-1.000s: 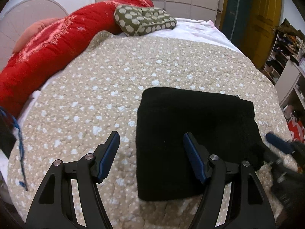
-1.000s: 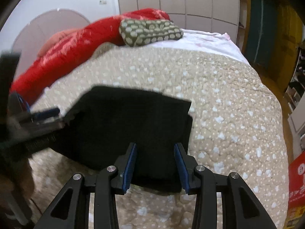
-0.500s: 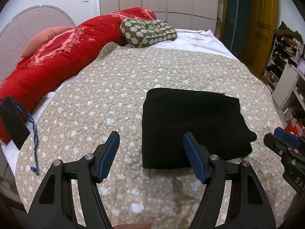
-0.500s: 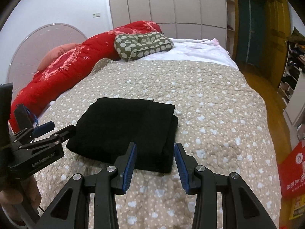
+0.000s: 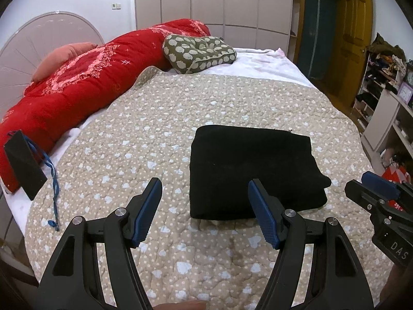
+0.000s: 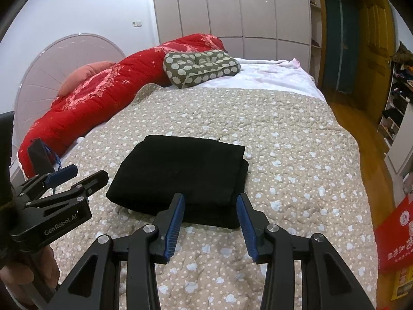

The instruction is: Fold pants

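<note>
The black pants [image 5: 253, 170] lie folded into a thick rectangle on the spotted beige bedspread [image 5: 155, 134]. My left gripper [image 5: 204, 183] hovers in front of their near left corner, jaws wide open and empty. In the right wrist view the pants [image 6: 180, 175] sit just beyond my right gripper [image 6: 210, 197], whose blue pads [image 6: 175, 219] stand apart with nothing between them. Each gripper shows in the other's view: the left gripper [image 6: 77, 178] at the pants' left, the right gripper [image 5: 361, 183] at their right.
A red quilt [image 5: 85, 87] and a green spotted cushion [image 5: 198, 51] lie along the far left and head of the bed. A black bag with a blue cord [image 5: 25, 165] rests at the left edge. Shelves [image 5: 382, 98] and a red bag [image 6: 395, 232] stand on the right.
Both grippers have drawn back and risen away from the pants. The pants stay folded on the bedspread and now look smaller and farther off.
</note>
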A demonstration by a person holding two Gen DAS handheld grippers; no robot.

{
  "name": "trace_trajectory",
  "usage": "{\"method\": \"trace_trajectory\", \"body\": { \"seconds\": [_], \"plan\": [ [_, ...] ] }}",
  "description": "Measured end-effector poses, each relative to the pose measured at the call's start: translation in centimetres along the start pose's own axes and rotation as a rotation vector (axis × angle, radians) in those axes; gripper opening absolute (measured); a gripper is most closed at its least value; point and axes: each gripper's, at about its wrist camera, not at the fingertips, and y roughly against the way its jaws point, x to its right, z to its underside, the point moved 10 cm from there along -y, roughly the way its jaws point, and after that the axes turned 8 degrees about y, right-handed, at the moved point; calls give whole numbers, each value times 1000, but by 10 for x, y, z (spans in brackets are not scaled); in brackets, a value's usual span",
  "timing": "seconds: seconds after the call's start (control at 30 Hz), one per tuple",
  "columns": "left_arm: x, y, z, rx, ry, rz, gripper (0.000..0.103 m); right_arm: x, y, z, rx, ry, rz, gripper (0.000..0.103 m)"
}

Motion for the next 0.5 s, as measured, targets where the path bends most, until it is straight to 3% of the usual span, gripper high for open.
{"method": "trace_trajectory", "body": {
  "seconds": [0.5],
  "plan": [
    [0, -2, 2, -6, -2, -2, 70, -3, -5, 3, -13, -6, -7, 41]
  ]
}}
